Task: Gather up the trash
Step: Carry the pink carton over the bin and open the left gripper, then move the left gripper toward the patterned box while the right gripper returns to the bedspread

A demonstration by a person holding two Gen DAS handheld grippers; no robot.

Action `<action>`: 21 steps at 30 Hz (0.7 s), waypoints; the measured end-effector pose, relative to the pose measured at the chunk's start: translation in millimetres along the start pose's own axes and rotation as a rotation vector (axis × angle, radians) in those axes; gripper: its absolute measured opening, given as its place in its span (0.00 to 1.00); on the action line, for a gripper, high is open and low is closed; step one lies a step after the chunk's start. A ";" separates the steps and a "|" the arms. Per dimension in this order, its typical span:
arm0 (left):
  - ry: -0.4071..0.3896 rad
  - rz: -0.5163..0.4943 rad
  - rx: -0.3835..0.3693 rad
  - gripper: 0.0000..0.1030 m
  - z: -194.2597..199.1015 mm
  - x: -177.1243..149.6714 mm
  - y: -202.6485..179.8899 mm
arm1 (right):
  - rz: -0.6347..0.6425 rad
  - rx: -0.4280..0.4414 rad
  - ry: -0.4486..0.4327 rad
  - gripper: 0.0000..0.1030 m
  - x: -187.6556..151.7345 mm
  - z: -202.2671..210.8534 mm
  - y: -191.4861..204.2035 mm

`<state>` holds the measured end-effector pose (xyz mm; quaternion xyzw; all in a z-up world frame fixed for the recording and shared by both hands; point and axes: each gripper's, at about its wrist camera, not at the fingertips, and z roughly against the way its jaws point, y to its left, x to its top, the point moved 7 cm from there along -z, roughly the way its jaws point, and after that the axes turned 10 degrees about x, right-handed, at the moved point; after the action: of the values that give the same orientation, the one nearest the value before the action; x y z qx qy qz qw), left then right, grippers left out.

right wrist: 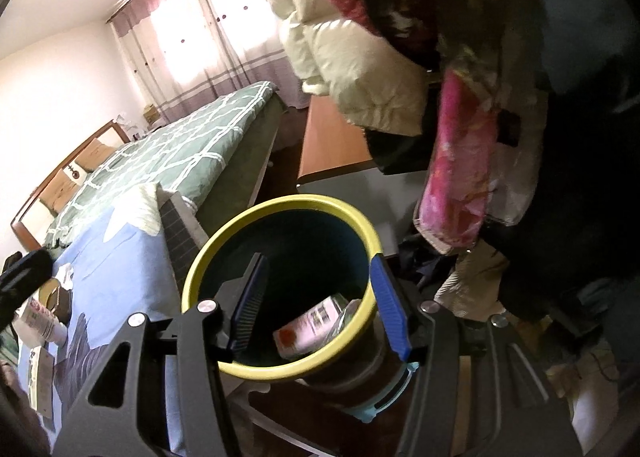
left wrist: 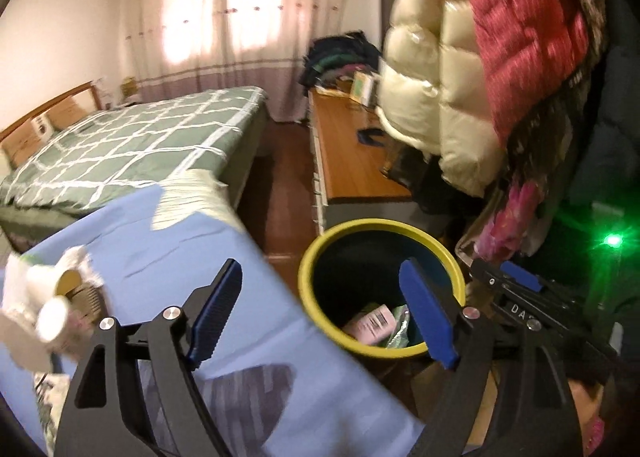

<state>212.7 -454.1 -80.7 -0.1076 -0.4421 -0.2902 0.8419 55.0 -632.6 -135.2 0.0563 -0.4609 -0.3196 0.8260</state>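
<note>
Two packets, seemingly wrappers (right wrist: 308, 331), lie inside yellow-rimmed bin (right wrist: 200, 277)

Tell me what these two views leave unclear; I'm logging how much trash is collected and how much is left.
- Bin contents, right wrist view: only a pink carton shows; the bin wall and right gripper hide the rest.
- White wads on the blue cloth, left wrist view: blurred, cut by the left edge.
- Carton print: too blurred to read.
</note>
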 end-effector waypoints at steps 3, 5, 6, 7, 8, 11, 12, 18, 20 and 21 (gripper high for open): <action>-0.025 0.050 0.041 0.80 20.3 -6.5 34.3 | 0.025 0.013 0.010 0.50 -3.0 -1.3 13.1; -0.045 0.086 0.082 0.81 35.0 -13.5 61.5 | 0.045 0.022 0.017 0.50 -5.0 -2.1 25.0; -0.052 0.102 0.100 0.81 40.8 -17.1 74.1 | 0.052 0.026 0.020 0.50 -5.8 -2.8 29.8; -0.060 0.121 0.125 0.81 47.0 -21.5 88.9 | 0.063 0.031 0.024 0.50 -6.8 -3.5 36.6; -0.064 0.137 0.146 0.82 51.7 -25.5 101.2 | 0.075 0.036 0.028 0.50 -7.9 -4.2 44.2; -0.070 0.192 0.233 0.82 67.0 -43.5 150.7 | 0.117 0.050 0.039 0.51 -12.1 -6.4 68.4; -0.070 0.207 0.259 0.82 70.7 -49.5 164.0 | 0.130 0.055 0.043 0.51 -13.5 -7.0 75.5; -0.066 0.315 0.423 0.82 96.8 -92.6 259.9 | 0.231 0.110 0.095 0.51 -31.7 -18.8 140.5; -0.066 0.344 0.473 0.82 104.2 -105.6 288.7 | 0.269 0.139 0.113 0.51 -41.1 -22.0 165.6; -0.067 0.354 0.494 0.82 107.2 -110.3 301.0 | 0.286 0.153 0.122 0.51 -45.5 -23.5 178.5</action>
<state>266.7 -120.5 -84.2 0.0154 -0.5013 -0.0193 0.8649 141.9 -470.0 -112.4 0.0721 -0.4363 -0.1588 0.8828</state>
